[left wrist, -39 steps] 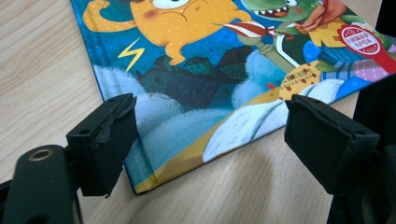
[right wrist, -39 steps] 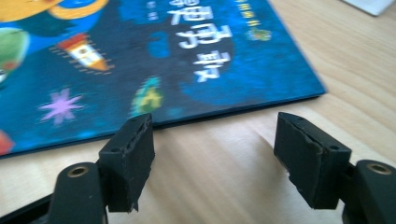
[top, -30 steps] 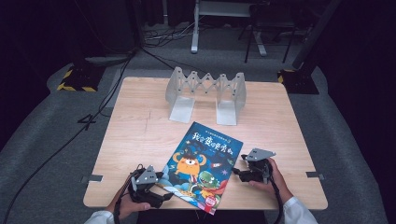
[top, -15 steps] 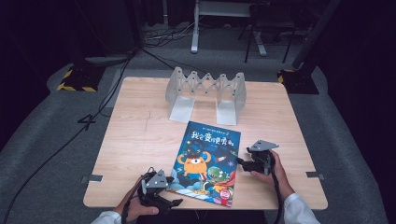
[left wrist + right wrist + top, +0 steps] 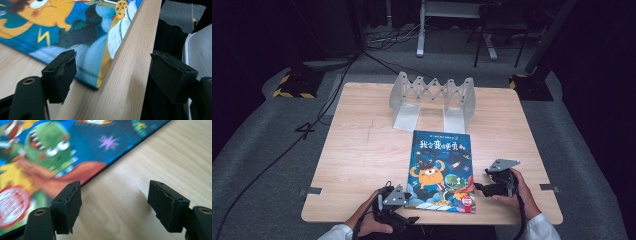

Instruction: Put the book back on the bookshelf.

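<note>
Both my tools are spread wide. My left gripper sits at the book's near corner; I slide one jaw under, slowly, my right gripper beside its edge.

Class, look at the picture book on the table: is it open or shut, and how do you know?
Shut. The picture book lies flat on the table, front cover up, title and cartoon monsters showing; no inside pages are spread.

Book corner between gaping tool jaws
</note>
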### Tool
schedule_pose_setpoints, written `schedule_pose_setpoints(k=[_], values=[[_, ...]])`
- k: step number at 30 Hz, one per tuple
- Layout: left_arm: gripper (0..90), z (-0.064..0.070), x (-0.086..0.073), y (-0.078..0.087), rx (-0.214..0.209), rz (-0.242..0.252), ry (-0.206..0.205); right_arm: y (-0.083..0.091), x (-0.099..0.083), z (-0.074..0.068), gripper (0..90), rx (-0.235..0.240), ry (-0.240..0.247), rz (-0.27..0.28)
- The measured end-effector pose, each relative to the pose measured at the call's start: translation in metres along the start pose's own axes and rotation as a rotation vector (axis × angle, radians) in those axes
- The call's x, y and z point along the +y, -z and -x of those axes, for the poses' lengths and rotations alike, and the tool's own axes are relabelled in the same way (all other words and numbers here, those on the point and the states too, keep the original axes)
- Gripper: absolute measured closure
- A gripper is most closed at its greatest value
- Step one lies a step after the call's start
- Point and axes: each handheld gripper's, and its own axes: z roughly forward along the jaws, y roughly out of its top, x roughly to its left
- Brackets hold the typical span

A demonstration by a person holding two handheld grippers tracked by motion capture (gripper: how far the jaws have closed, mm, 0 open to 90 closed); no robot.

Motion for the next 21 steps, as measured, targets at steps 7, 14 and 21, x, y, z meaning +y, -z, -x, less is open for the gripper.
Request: schedule_pose_setpoints(k=[7,14,21], values=[[20.5,-0.027,-0.016,0.021,0.126,-0.002,0.057,0.02,-0.006,-0.013,30.8,-0.001,-0.001,0.009],[23.7,-0.046,-0.016,0.014,0.185,-0.038,0.093,0.032,-0.012,-0.021,68.1,0.041,0.023,-0.015],[21.5,-0.036,-0.006,0.0,0.165,-0.055,0.042,0.041,-0.012,-0.038,90.0,0.14,0.094,-0.15]])
